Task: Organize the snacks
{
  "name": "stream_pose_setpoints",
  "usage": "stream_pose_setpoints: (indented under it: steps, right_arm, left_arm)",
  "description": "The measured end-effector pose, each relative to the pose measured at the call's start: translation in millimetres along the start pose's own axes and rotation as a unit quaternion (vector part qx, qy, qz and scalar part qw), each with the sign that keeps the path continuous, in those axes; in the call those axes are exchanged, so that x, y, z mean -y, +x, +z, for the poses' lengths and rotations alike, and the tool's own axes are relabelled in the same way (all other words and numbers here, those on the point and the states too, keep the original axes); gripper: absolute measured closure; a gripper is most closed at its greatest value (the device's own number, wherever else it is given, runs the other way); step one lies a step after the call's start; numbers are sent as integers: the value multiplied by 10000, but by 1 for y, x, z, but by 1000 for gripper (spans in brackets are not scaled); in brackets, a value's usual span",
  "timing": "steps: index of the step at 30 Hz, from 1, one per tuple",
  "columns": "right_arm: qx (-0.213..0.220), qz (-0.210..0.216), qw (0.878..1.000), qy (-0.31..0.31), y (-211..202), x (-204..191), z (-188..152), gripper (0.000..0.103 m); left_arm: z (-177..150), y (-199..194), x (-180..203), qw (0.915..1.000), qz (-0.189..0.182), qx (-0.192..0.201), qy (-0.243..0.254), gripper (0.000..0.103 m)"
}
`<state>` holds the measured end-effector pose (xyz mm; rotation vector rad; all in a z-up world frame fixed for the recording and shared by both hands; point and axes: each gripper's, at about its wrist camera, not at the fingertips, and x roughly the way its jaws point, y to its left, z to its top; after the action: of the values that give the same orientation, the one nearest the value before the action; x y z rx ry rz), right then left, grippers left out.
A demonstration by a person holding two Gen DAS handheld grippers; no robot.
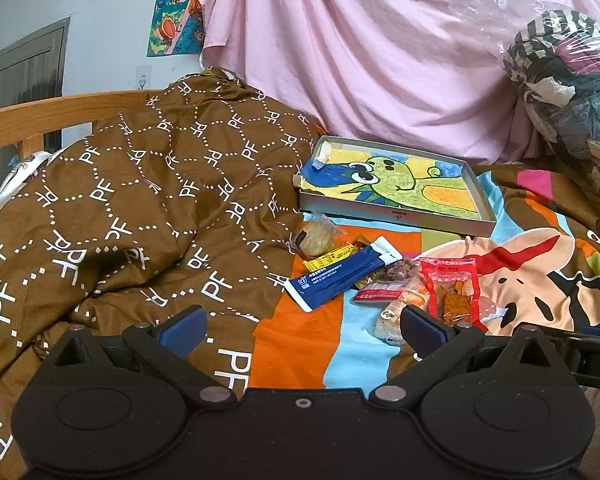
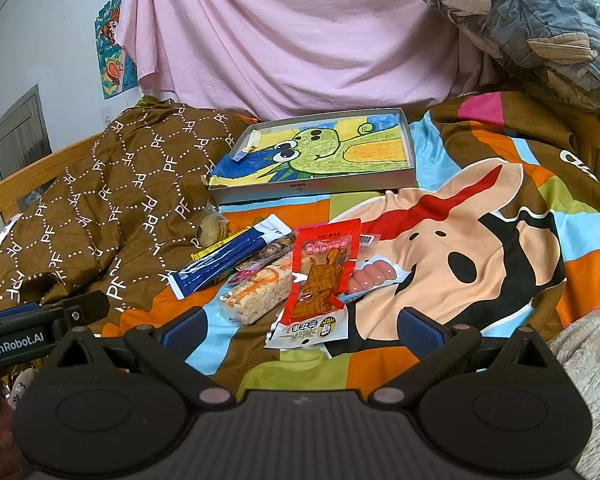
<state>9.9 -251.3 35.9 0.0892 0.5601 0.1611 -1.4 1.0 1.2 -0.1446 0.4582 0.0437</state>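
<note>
Right gripper [image 2: 300,330]: jaws spread wide, nothing between the blue pads [image 2: 184,330]; it hovered low over the cartoon bedspread [image 2: 480,240], pointed at the near end of the snack pile.
Left gripper [image 1: 300,330]: likewise wide and empty, set just left of the pile, half over the brown quilt [image 1: 140,200]; its right pad overlapped the near wrappers in its own view, but contact could not be judged.
Nearest snack: red packet [image 2: 320,276] of brown strips, lying on top, its white lower end toward the right gripper.
Beside it: rice-crisp bar [image 2: 260,292] in clear wrap to the left, partly under the red packet; pink sausages [image 2: 374,274] in clear wrap to the right, touching it.
Further out: long blue sachet [image 2: 228,260] slanted across the pile, a yellow wrapper [image 2: 216,250] peeping from beneath, a round biscuit [image 2: 214,228] in clear film at the quilt's edge.
Tray: shallow grey box [image 2: 312,190] lined with a green cartoon drawing, just beyond the pile, in front of the pink sheet [image 2: 300,40].
Tray contents: no snacks visible inside.
Done: nothing, as far as could be seen; every snack lay loose in one heap on the bedspread.
Left: the whole sort, presumably snack by snack into the box, though the destination is my guess.
Likely first pick: red packet, being topmost and nearest.
</note>
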Motion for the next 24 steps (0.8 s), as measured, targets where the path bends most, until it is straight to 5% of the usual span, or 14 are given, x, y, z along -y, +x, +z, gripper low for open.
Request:
stream_pose_setpoints:
  steps: [24]
  right_arm:
    - [-118, 4, 9999, 24, 0, 0, 0, 0]
  left_arm:
    - [-1, 2, 4, 9998, 143, -122, 78, 1]
